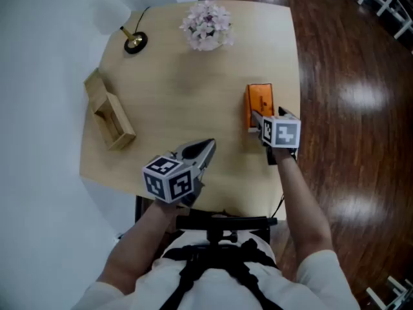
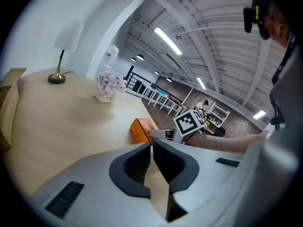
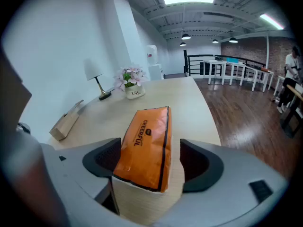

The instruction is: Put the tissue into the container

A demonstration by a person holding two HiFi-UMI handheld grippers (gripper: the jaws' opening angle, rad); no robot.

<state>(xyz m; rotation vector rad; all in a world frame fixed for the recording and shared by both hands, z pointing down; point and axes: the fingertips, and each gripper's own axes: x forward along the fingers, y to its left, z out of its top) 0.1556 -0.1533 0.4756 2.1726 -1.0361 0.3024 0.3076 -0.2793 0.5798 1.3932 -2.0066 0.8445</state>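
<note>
An orange tissue pack point(image 1: 259, 105) lies flat near the table's right edge. My right gripper point(image 1: 263, 124) is at its near end, angled down. In the right gripper view the pack point(image 3: 144, 141) sits between the wide jaws; the left pad is close to its side, and bare table shows between it and the right pad point(image 3: 196, 157). The open wooden container point(image 1: 110, 113) lies at the table's left edge, well away from both grippers. My left gripper point(image 1: 208, 147) hovers over the front middle of the table, jaws together with nothing in them.
A lamp base point(image 1: 134, 41) and a pot of pink flowers point(image 1: 206, 26) stand at the back of the table point(image 1: 181, 89). A white wall runs along the left. Dark wooden floor lies to the right.
</note>
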